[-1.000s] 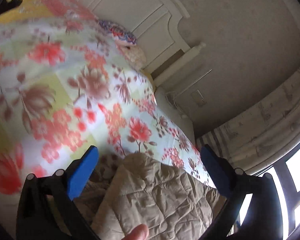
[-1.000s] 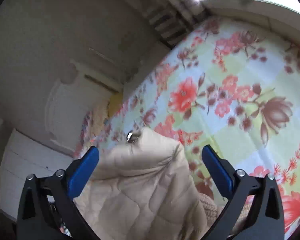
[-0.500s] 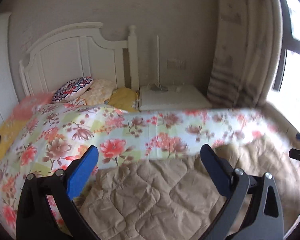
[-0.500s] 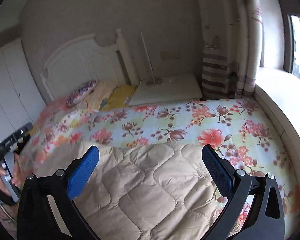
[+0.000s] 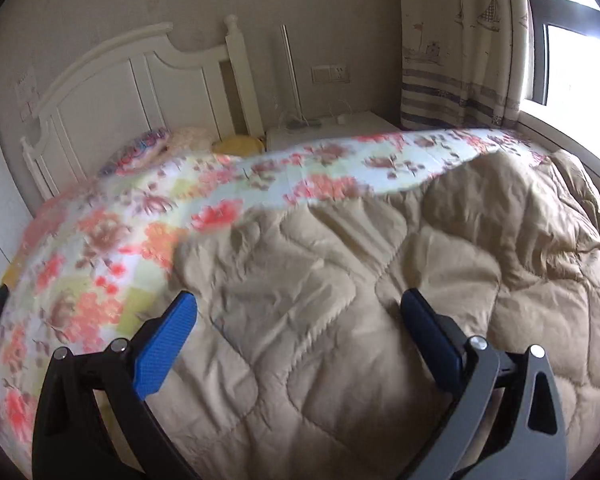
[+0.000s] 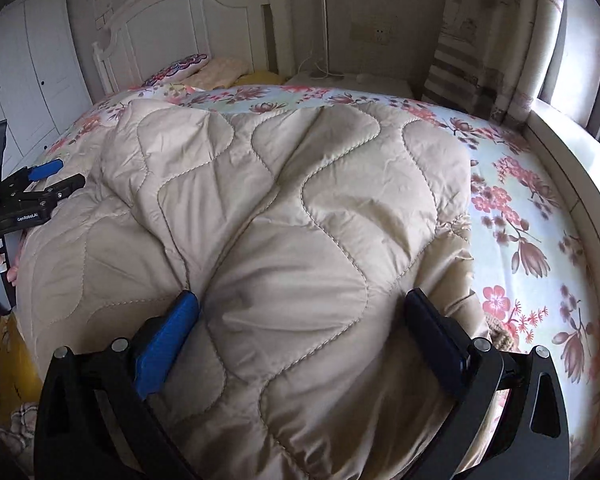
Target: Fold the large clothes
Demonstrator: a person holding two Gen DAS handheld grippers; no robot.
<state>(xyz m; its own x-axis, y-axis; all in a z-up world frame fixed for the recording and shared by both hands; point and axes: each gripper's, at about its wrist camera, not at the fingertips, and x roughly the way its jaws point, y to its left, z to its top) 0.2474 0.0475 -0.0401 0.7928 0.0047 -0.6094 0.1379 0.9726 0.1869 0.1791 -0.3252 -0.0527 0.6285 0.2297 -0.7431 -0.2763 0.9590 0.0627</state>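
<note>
One quilted beige coat [image 6: 284, 208], one floral bedspread [image 6: 532, 216], three pillows [image 6: 180, 68], two claws [image 6: 296, 336].

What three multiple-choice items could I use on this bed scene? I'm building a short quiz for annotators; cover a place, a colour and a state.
1. Where does the quilted coat lie?
A. on the floral bedspread
B. on the nightstand
C. on the windowsill

2. What colour are the pads on the right tongs?
A. red
B. blue
C. green

3. How do the left tongs stand?
A. shut on the coat
B. shut on a pillow
C. open over the coat

Answers:
1. A, floral cloth shows around the coat on the bed.
2. B, both pads are blue.
3. C, the fingers stand wide apart with nothing clamped between them.
</note>
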